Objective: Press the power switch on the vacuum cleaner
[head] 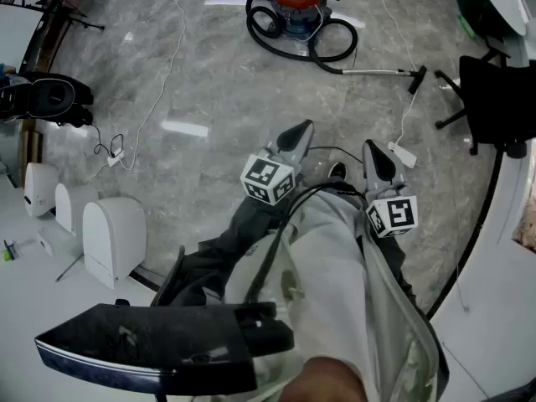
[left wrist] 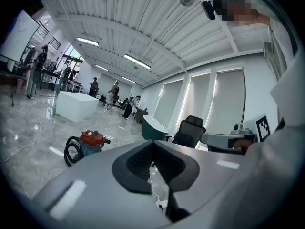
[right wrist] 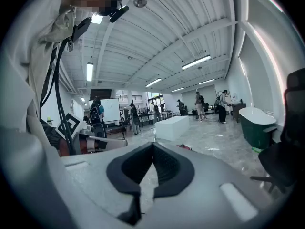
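The vacuum cleaner [head: 296, 3] has a red top on a dark drum and stands on the grey marble floor at the far middle. Its black hose [head: 276, 44] coils round it and its wand runs right to a floor nozzle [head: 416, 78]. In the left gripper view the vacuum cleaner [left wrist: 90, 143] sits low at left, well beyond the jaws. My left gripper [head: 299, 132] and right gripper [head: 373, 151] hang side by side over my lap, far short of the vacuum. Both are shut with nothing held: left gripper [left wrist: 152, 145], right gripper [right wrist: 152, 148].
White rounded units [head: 113, 237] stand at the left, with a power strip [head: 115, 156] and a white cable nearby. A black office chair [head: 494, 107] is at the right and a dark flat object [head: 151, 350] lies close in front. People stand far off in the hall.
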